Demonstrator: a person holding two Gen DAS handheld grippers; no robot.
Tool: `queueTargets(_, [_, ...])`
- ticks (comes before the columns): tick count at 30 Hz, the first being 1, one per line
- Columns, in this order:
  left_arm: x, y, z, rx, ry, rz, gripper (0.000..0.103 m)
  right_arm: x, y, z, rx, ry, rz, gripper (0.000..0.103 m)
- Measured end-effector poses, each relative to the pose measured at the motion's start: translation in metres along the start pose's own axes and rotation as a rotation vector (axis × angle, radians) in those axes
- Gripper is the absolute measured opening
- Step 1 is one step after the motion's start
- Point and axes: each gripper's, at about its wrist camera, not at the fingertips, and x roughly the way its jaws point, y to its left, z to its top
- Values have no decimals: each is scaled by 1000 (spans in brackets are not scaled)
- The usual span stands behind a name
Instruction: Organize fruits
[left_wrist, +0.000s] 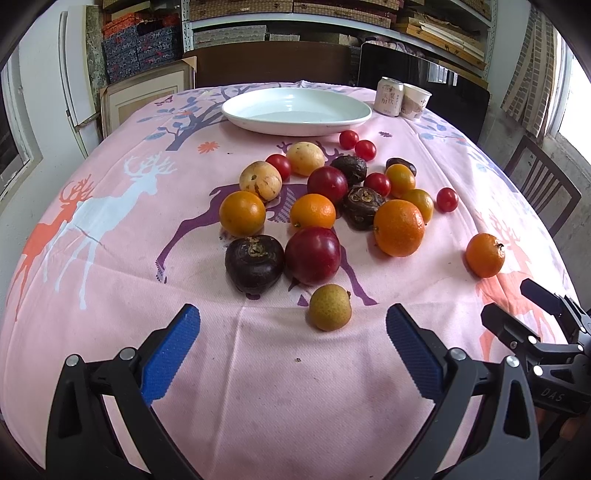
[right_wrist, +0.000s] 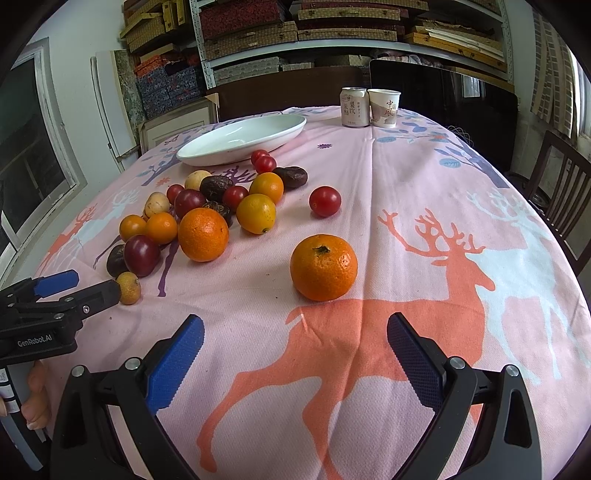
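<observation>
- Left tongs (left_wrist: 293, 334): jaws spread wide, nothing between them, held low over the near edge of the bench (left_wrist: 110, 314). The blue pads (left_wrist: 168, 354) face each other with bare cloth between.
- Right tongs (right_wrist: 295, 341): jaws likewise spread wide and empty, over the near edge, to the right of the left tongs.
- Bench covering: pink cloth (right_wrist: 406, 192) printed with deer and trees.
- Fruit pile (left_wrist: 314, 206): loose on the cloth around the middle of the bench, none of it on the plate. It comprises oranges, red plums, dark brown round fruits, pale yellow fruits and small red tomatoes, several touching one another.
- Small yellow-green fruit (left_wrist: 330, 307): nearest the near edge, just ahead of the left tongs, apart from the pile.
- Dark fruit (left_wrist: 255, 263) and red plum (left_wrist: 312, 255): side by side and touching at the near side of the pile.
- Lone orange (right_wrist: 323, 267): stem up, apart from the pile toward the right edge, directly ahead of the right tongs and not touched by them.
- Single tomato (right_wrist: 324, 201): stands alone between the pile and the right edge.
- White plate (left_wrist: 236, 107): empty, at the far edge, behind the pile.
- Can (right_wrist: 354, 107) and paper cup (right_wrist: 384, 108): upright, just beside each other near the far right corner.
- A hand (right_wrist: 37, 398) shows under the left tongs' handle in the right wrist view.
</observation>
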Motion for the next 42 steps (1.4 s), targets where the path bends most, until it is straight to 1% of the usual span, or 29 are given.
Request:
queueTargets(23, [0, -4, -1, 4, 4, -3, 99, 0, 0, 0, 0, 0, 1, 99])
queueTargets(27, [1, -4, -4, 9, 8, -16, 99, 0, 1, -1, 2, -4, 3, 99])
queueTargets(33, [10, -8, -8, 18, 36, -50, 98, -1, 1, -1, 1, -2, 12, 99])
queueTargets(34, [11, -9, -8, 20, 36, -51, 93, -1, 1, -1, 3, -2, 16, 99])
queueTargets(35, [12, -9, -8, 22, 43, -60, 85, -1, 0, -1, 6, -3, 21, 99])
queueTargets(36, [16, -10, -8, 23, 67, -83, 59, -2, -1, -1, 10, -4, 26, 100])
queueTargets(37, [19, -11, -8, 23, 90, -94, 53, -2, -2, -1, 14, -5, 30, 100])
queueTargets(39, [19, -14, -6, 29, 82, -91, 53, -3, -4, -1, 19, -7, 39, 100])
queueTargets(42, [22, -19, -3, 26, 95, -88, 53, -4, -5, -1, 25, -15, 53, 100])
